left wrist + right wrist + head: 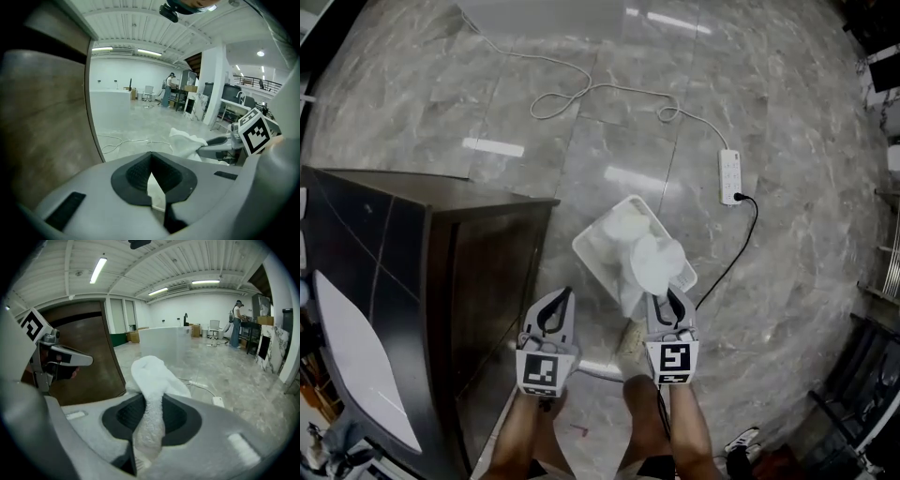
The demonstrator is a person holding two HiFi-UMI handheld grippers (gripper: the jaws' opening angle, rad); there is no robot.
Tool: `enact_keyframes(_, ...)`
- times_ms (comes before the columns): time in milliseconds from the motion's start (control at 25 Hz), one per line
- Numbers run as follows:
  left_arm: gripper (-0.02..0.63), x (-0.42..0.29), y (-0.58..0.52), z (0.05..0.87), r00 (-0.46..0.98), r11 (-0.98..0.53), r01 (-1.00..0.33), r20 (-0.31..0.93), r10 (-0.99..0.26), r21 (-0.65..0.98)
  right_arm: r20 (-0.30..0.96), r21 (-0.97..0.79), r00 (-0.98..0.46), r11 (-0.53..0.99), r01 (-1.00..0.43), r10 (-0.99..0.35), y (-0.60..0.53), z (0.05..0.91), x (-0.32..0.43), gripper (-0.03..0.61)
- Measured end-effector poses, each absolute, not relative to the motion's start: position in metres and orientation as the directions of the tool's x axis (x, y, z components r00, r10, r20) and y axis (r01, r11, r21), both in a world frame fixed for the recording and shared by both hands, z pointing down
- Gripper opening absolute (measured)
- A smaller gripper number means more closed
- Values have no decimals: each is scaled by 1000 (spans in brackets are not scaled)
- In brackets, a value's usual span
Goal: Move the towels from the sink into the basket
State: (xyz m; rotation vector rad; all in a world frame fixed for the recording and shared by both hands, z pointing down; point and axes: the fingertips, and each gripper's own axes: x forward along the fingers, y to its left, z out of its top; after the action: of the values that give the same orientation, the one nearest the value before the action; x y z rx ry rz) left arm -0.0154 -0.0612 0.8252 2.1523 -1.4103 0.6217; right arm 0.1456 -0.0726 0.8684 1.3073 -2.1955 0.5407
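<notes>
A white basket [592,242] stands on the marble floor, with a white towel [623,225] lying inside it. My right gripper [667,298] hangs over the basket's near corner, shut on another white towel [657,263]. That towel bulges out past the jaws [150,373]. In the right gripper view the cloth runs down between the pads of the gripper [149,401]. My left gripper [555,305] is level with it to the left, beside the cabinet, its tips together [151,154] with nothing in them. The white sink [356,366] sits on the cabinet at the far left.
The dark wooden cabinet [469,272] stands close on the left of the basket. A white power strip [730,175] with a white cable [581,89] and a black cable [741,244] lies on the floor beyond. Dark racks [862,375] stand at the right edge.
</notes>
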Motion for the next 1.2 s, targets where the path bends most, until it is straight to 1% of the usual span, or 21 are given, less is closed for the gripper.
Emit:
enact_keyframes(160,9,-18,-64,870,385,-397,-910,604,-698,120,646,-82,-396,456,-886,-653,-74,925,144,101)
enact_keyframes(280,9,-15,-61,900,379,-378,-915,618,-689,140,673,-82,-390,461,-884,-628,-70,971,145,103)
enact_keyframes(440,9,-12,-53,937,361,-312,-930,646,-672,195,704,-84,-378,459,-885,-601,-60,1027,146,107)
enact_keyframes(520,9,-10,-47,953,362,-310,-929,657,-662,200,715,-85,-374,457,-885,-591,-55,1050,148,107)
enact_keyframes(680,9,-8,-37,980,365,-320,-926,680,-635,198,731,-91,-366,449,-889,-576,-51,1081,153,112)
enact_keyframes(760,9,-7,-34,988,368,-338,-923,686,-627,187,728,-108,-374,442,-890,-574,-51,1086,154,118)
enact_keyframes(880,9,-1,-32,988,364,-317,-927,694,-621,202,725,-134,-384,430,-893,-571,-49,1087,155,131)
enact_keyframes(920,9,0,-31,987,371,-335,-922,687,-625,193,722,-143,-388,425,-894,-573,-48,1085,155,147)
enact_keyframes(960,9,0,-30,985,382,-364,-914,676,-630,178,713,-157,-396,418,-895,-579,-48,1081,154,179)
enact_keyframes(1040,9,1,-30,978,394,-396,-905,666,-634,158,686,-193,-418,406,-893,-595,-50,1068,152,298)
enact_keyframes(1080,9,2,-32,973,393,-394,-905,666,-634,158,678,-202,-425,403,-893,-600,-52,1061,152,323)
enact_keyframes(1200,9,8,-36,948,395,-397,-904,662,-637,158,671,-200,-428,408,-891,-605,-55,1038,151,327)
